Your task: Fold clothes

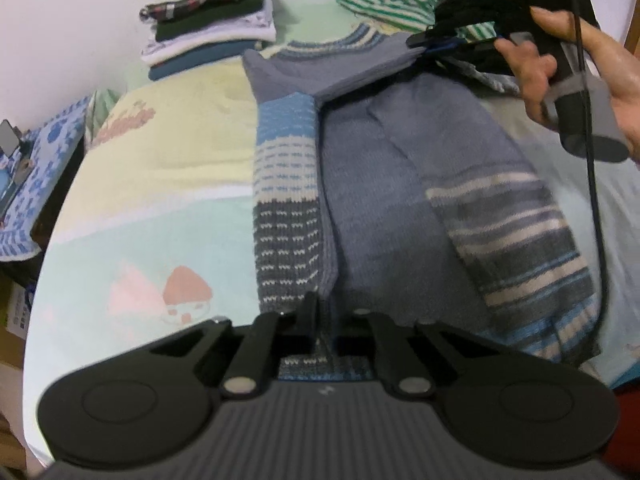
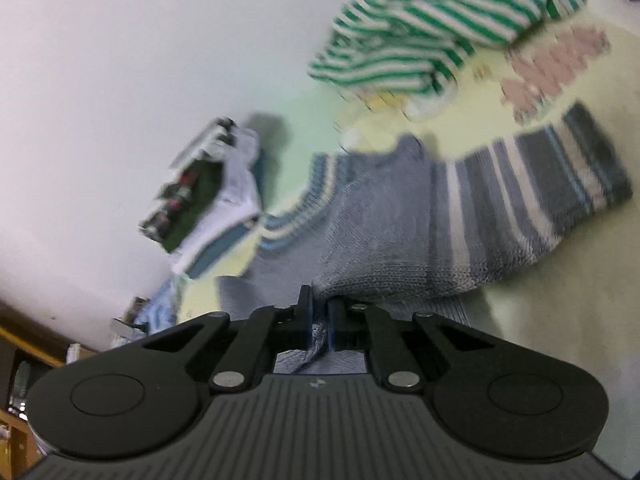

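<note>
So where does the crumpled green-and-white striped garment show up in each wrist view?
Left wrist view: green-and-white striped garment at the top, right of centre, behind the blue-grey knitted sweater.
Right wrist view: same garment at upper right, beyond the sweater.
Shared landmark: the stack of folded clothes against the wall.

The sweater [image 1: 400, 184] is coarse ribbed knit wool with a matt, nubbly face, the bedsheet [image 1: 168, 184] beneath it is smooth printed cotton-like cloth, and both the left gripper [image 1: 323, 312] and right gripper [image 2: 320, 308] are matt black plastic with shiny metal rivets.
</note>
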A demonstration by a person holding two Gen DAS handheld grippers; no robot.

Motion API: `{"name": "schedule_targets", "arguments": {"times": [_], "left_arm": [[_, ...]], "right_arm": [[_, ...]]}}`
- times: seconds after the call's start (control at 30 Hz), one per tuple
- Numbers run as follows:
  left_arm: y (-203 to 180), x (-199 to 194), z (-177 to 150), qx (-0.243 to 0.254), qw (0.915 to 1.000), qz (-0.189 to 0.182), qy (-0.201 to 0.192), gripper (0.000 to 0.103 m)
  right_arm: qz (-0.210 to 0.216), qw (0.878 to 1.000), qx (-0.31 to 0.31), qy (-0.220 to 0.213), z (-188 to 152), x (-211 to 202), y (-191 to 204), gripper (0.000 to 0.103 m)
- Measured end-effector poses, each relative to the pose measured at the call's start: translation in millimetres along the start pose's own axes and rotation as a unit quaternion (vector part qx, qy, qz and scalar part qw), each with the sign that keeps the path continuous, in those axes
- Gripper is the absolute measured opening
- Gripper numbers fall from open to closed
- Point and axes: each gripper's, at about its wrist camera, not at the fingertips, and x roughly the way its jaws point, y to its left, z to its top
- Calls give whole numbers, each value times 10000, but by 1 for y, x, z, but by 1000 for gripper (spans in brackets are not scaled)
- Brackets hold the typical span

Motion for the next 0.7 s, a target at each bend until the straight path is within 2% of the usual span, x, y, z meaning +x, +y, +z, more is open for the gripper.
{"name": "schedule_targets", "arguments": {"times": [0.1,0.27,0.33,0.43,0.5,0.6,0.7], "left_arm": [[-2,-3,2,-60,9996,-257,-30,2],[-9,18,0,51,9991,-349,225,3],[-11,19,0,76,9989,-419,216,5],[-12,18,0,69,9984,-500,239,6],[-8,12,0,22,9982,-557,224,12],[-4,-2,-2,46,9982,-579,147,19],[3,-11,-5,58,9974,-694,198,27]], "right_arm": [[-51,9998,-153,-149,4,-7,-2,8],[-467,9980,-391,162,-4,19,-16,8],[-489,9978,-421,127,-7,20,-19,8],[-429,9983,-362,148,-5,16,-19,18],[-304,9981,-464,250,-5,10,-15,26],[-74,9967,-684,434,-7,-1,-7,27],[293,9902,-1010,921,-22,-5,7,27]]}}
